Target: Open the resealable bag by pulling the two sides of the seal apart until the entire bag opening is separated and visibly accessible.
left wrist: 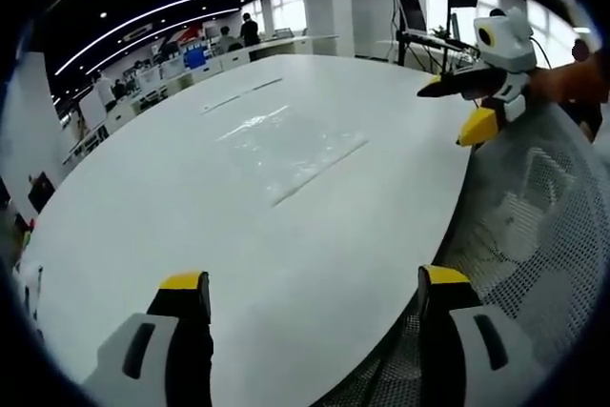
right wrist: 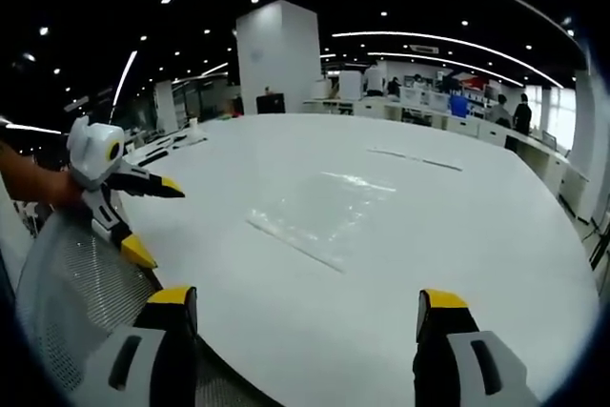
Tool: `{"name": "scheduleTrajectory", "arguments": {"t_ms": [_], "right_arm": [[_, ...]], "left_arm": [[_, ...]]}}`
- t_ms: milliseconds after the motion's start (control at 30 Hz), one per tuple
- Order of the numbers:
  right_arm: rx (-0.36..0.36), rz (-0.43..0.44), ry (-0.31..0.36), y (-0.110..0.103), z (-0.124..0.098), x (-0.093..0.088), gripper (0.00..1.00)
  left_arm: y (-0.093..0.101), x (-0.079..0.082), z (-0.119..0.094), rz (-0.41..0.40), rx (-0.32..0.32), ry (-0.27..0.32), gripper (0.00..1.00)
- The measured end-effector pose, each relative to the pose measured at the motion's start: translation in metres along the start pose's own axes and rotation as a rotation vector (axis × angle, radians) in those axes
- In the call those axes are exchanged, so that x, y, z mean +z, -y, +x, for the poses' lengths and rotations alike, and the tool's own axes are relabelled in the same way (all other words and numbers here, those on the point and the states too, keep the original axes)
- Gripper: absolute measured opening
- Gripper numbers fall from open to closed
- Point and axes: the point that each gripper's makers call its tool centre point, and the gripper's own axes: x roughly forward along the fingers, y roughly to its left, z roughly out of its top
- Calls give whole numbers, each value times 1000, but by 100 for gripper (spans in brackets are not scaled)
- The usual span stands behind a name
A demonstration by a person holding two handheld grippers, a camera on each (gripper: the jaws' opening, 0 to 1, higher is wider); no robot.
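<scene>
Resealable bag (left wrist: 286,145) is lying flat on the white table (left wrist: 191,235), centre of the left gripper view, slightly above the middle. It is clear plastic and hard to read against the tabletop; one long straight edge is showing along its lower right side, probably the seal strip, though I cannot say for certain. In the right gripper view the same bag (right wrist: 324,212) is sitting mid-frame, its straight edge facing the lower left.

Lying flat and untouched, the bag is presenting both faces pressed together; judging by this, the opening is not yet started, and each set of tongs will need a separate side of the seal.

Left tongs (left wrist: 315,297) are standing wide open at the bottom of their own view, yellow tips well apart, holding nothing, hovering over the table short of the bag. Right tongs (right wrist: 307,312) are likewise gaping and empty at the bottom of their view.

Each is also showing in the other's view: right tongs (left wrist: 457,107) at upper right, left tongs (right wrist: 152,216) at left, both near the table edge above a mesh chair back (left wrist: 543,216).
</scene>
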Motion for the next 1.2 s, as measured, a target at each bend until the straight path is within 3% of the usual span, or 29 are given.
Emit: {"name": "scheduleTrajectory", "arguments": {"t_ms": [1200], "right_arm": [[35,13,5,-6,0,4,92]], "left_arm": [[-5,2,-2,-8,19,11,89]]}}
